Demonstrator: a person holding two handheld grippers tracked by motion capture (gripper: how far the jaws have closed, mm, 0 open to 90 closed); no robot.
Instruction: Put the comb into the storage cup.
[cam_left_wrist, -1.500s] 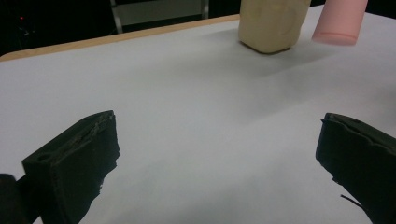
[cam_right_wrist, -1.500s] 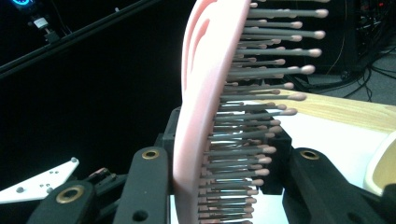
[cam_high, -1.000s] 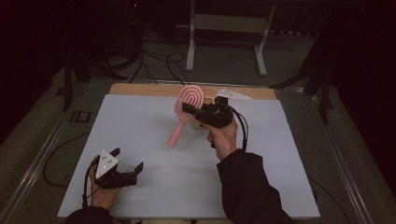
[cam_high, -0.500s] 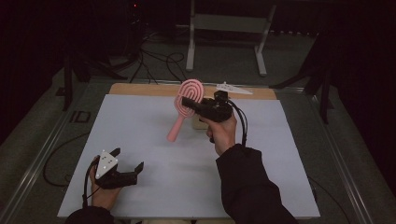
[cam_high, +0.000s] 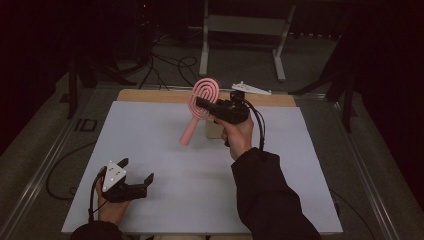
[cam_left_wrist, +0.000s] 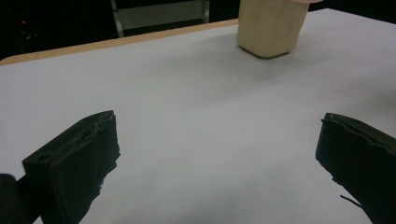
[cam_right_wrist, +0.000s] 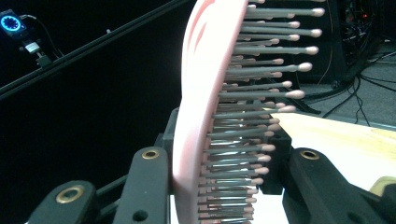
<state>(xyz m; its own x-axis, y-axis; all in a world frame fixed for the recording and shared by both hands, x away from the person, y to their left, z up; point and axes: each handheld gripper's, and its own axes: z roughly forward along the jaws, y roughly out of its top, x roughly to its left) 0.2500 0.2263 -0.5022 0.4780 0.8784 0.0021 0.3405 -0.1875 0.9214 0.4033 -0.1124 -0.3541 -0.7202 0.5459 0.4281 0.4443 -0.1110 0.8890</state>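
White table (cam_high: 165, 130), brush (cam_high: 199, 107) nr far edge

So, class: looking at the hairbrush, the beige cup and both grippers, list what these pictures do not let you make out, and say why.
- Beige cup, high view: mostly hidden behind the right gripper and hand; its inside is unseen.
- Same cup, left gripper view: rim cut off by the top edge.
- Pink hairbrush, right gripper view: handle out of frame, bristle tips blurred.
- White object at the table's far edge, high view: too small to identify.
- Left gripper, open.
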